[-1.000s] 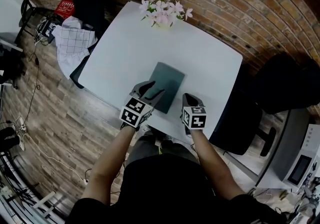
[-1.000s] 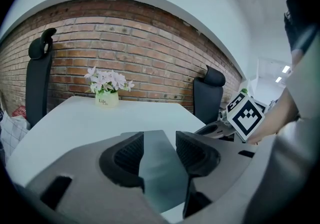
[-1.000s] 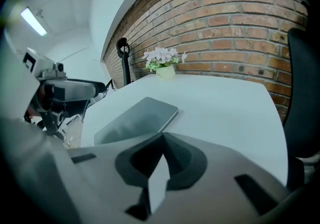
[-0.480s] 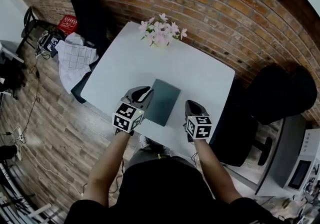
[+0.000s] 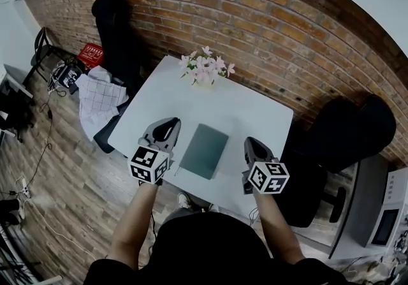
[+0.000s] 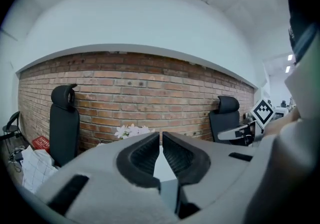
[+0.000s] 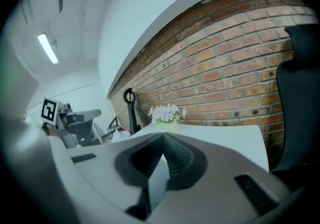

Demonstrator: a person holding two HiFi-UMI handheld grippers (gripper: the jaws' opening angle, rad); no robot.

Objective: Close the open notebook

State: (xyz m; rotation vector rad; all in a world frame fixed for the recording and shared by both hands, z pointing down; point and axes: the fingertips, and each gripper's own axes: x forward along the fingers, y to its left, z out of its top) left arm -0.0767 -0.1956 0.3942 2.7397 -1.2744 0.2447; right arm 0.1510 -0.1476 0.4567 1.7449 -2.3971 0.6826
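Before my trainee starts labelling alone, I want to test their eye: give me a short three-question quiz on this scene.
1. Pick one. The notebook is: A) lying open, B) lying closed on the table, C) lifted off the table.
2. True or false: the flowers stand at the table edge nearest the brick wall.
3. Fill in: the right gripper has ____ between its fingers.

Key: 1 B. 2 true. 3 nothing.

Bright even light, fisheye warp, dark corners
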